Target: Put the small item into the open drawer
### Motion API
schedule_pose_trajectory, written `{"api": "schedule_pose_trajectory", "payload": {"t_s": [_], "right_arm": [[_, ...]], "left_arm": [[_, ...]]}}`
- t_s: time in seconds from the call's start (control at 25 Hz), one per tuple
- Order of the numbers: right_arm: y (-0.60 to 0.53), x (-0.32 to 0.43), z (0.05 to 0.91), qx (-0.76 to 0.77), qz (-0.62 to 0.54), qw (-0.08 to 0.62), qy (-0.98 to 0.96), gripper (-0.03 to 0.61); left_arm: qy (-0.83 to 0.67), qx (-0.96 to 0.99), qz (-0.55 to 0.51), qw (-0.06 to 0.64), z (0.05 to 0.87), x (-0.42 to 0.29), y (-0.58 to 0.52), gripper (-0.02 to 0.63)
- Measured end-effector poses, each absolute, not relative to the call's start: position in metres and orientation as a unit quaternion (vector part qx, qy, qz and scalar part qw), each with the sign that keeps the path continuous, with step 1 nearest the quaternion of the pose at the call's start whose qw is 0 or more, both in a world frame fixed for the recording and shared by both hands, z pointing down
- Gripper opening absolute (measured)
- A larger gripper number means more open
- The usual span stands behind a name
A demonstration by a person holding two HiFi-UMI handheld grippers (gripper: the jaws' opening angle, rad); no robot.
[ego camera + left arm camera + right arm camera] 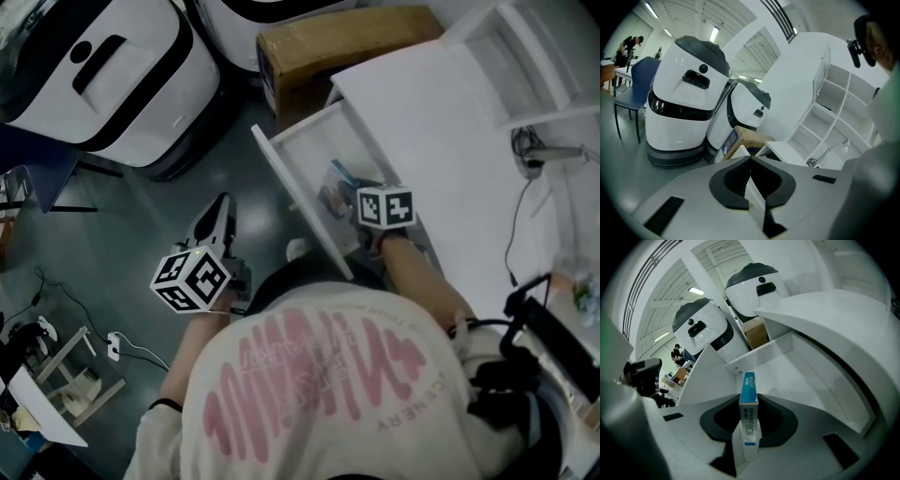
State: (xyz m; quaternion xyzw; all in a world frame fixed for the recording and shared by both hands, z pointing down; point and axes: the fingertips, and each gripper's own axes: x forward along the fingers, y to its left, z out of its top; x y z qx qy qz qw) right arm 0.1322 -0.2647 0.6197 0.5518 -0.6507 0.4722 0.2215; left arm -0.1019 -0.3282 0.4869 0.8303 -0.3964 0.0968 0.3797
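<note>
**Carton** [749,386]: slim and narrow, with a blue upper face and a white lower end carrying blue print. It stands on edge inside the outline of the open drawer [298,197]. Whether it touches the drawer floor cannot be told.

**Right hand-held gripper** [749,404]: clamped on the carton's two broad faces. It points steeply down into the drawer with its marker cube on top. The forearm [427,281] reaches in from the person's shoulder.

**Left hand-held gripper** [751,159]: jaw tips pressed together with nothing between them. It is held outside the drawer front, above the floor [141,216], and tilts slightly downward towards two white domed machines [684,103].

**Cardboard box** [328,56]: sits behind the drawer, beside the white bench [441,141].
</note>
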Motion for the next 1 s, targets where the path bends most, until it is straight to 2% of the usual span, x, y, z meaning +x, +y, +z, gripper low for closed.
{"api": "schedule_pose_trajectory", "payload": {"t_s": [0.68,1.0], "right_arm": [[-0.255,0.141,0.645,0.529,0.498,0.241,-0.644,0.100],[-0.252,0.147,0.656,0.514,0.486,0.262,-0.656,0.126]], "left_arm": [[-0.404,0.819,0.099,0.397,0.499,-0.092,-0.315,0.031],[-0.427,0.801,0.093,0.409,0.505,-0.084,-0.295,0.031]]}}
